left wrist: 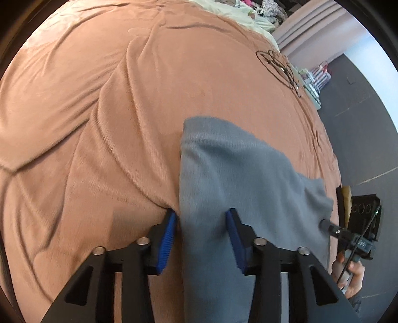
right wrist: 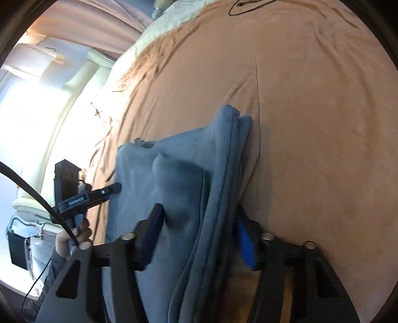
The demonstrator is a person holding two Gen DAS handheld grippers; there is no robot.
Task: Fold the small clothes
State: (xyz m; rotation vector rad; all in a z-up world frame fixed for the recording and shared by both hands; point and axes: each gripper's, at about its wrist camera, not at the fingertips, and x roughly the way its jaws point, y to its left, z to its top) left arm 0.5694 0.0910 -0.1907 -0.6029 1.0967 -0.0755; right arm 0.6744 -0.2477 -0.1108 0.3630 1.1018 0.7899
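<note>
You're facing a bed (left wrist: 124,99) covered in a wrinkled salmon-brown blanket (right wrist: 311,124), pale bedding (left wrist: 231,12) bunched at its far end. Pinkish curtains (left wrist: 311,27) hang beyond a dark grey floor (left wrist: 360,129); bright daylight floods a window (right wrist: 29,119).

Both tongs (left wrist: 201,221) (right wrist: 199,223) part-open, angled down.

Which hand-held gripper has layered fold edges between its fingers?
Right hand-held gripper: stacked edges of the grey-blue garment run between its fingers; left hand-held gripper straddles a flat layer.
</note>
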